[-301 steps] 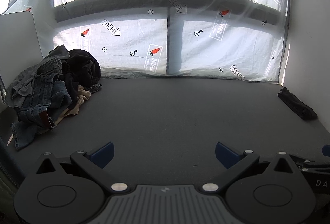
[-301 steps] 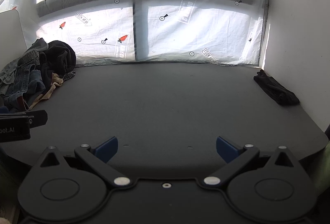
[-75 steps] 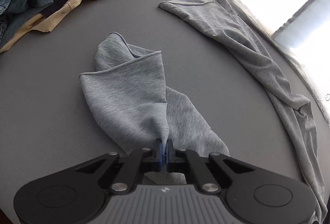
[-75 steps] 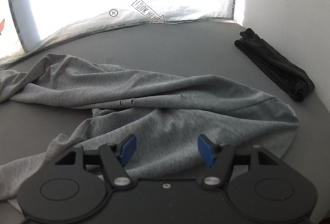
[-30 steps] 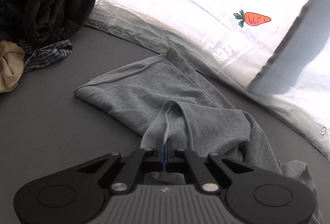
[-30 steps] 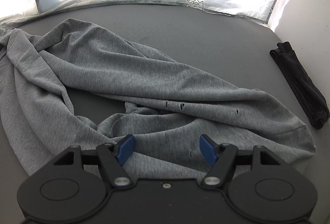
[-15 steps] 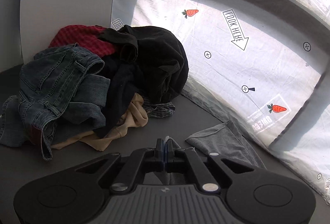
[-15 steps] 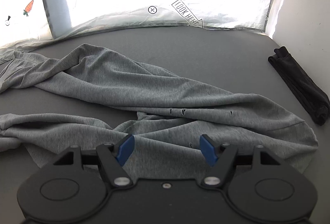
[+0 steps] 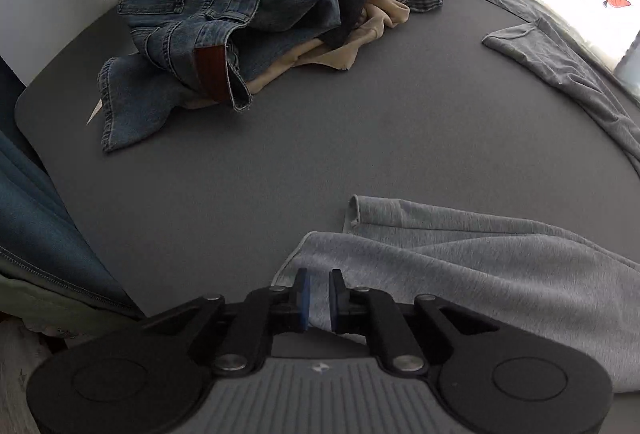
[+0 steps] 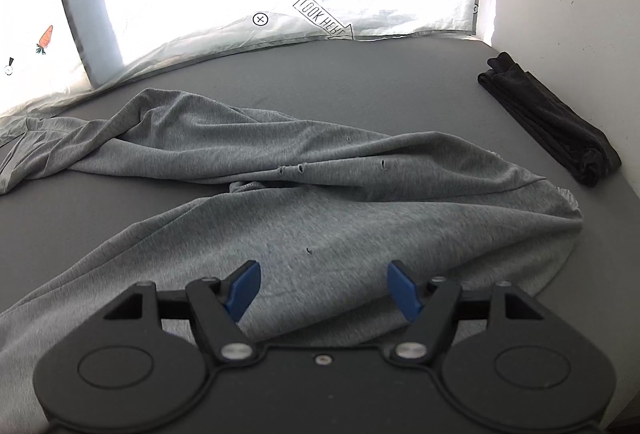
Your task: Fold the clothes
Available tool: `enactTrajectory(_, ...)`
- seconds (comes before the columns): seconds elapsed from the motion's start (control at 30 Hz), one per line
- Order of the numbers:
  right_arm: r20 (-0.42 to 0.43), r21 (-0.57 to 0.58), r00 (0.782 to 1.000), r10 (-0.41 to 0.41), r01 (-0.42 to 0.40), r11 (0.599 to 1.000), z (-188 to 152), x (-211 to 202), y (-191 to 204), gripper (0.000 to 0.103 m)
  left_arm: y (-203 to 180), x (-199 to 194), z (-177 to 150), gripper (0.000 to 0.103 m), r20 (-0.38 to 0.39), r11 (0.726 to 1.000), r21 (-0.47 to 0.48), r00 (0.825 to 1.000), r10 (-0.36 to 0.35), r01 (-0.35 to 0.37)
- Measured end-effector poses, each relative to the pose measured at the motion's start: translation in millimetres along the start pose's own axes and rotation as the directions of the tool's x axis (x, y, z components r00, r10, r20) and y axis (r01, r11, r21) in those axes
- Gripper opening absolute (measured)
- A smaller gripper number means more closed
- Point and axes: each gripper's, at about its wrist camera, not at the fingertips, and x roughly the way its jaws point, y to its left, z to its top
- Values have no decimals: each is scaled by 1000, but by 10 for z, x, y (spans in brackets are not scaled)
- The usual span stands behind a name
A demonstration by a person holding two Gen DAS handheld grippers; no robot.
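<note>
Left gripper [image 9: 318,294] sitting at bottom centre of left view, fingers slightly parted, released, gray garment [image 9: 460,266] lying loose between and under them. Right gripper [image 10: 324,288] hovering wide apart over same gray garment [image 10: 320,194], sprawling across middle of gray table [image 10: 360,82]. Clothes pile [image 9: 260,6] lying upper left. Folded black cloth [image 10: 552,118] resting at right edge.

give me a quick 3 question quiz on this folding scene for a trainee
1. True or false: the left gripper is clamped shut on the grey garment.
2. Which lies by the right wall: A) jeans B) folded black cloth C) red shirt?
3. Fill in: the right gripper hovers over the grey garment with its jaws ____.

Key: 1 false, a gap shows between its pads. 2 B, the folded black cloth. 3 open.
</note>
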Motion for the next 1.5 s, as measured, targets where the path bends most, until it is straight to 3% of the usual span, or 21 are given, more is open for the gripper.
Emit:
enactTrajectory(0.17,-9,-38,1000,-21,20,999,-101,-126,13,74,42,162,54,40,88,993,-78,992,-86,93)
enactTrajectory(0.27,-23,-69,1000,-19,17,997,-179,-176,89,74,-32,367,192,41,98,998,-8,993,-62,63)
enactTrajectory(0.33,-21,-92,1000,-22,20,996,-227,-227,159,74,-74,538,266,45,89,994,54,992,-94,90)
enactTrajectory(0.53,-25,-103,998,-64,61,993,-355,-335,328,74,-135,1031,380,45,-6,969,214,992,-129,127)
enactTrajectory(0.63,-44,-94,995,-95,90,991,-417,-361,393,75,-106,1109,421,33,-16,959,216,983,-185,184)
enactTrajectory(0.7,-55,-89,991,-119,114,989,-439,-373,430,75,-67,1127,462,0,-16,952,197,972,-236,235)
enactTrajectory(0.73,-59,-87,990,-128,122,989,-443,-379,453,75,-32,1139,499,3,-22,949,165,963,-267,267)
enactTrajectory(0.83,-72,-89,987,-146,140,986,-452,-391,537,75,63,1098,691,2,34,961,86,963,-268,264)
enactTrajectory(0.97,-68,-134,987,-147,137,981,-454,-411,698,75,195,912,1128,2,178,941,-21,928,-328,337)
enactTrajectory(1.03,-52,-176,987,-152,140,974,-442,-433,780,75,157,885,1336,3,240,925,-24,900,-363,379)
enactTrajectory(1.07,-45,-193,987,-154,143,971,-437,-442,813,75,89,904,1410,3,260,927,-14,897,-358,374)
enactTrajectory(1.13,-35,-211,988,-153,143,967,-429,-458,847,75,-63,1004,1486,7,282,941,3,902,-327,340)
enactTrajectory(1.27,-20,-207,990,-139,132,969,-429,-500,824,75,-210,1182,1419,11,261,979,-48,949,-177,197)
enactTrajectory(1.3,-18,-194,991,-136,130,972,-439,-515,782,76,-213,1156,1366,12,251,981,-59,954,-167,187)
enactTrajectory(1.43,-21,-104,992,-124,121,987,-448,-502,481,77,-281,883,1011,33,263,960,-129,942,-210,250)
enactTrajectory(1.5,-28,-29,993,-117,116,993,-454,-461,262,77,-416,779,765,34,242,951,-125,938,-247,283)
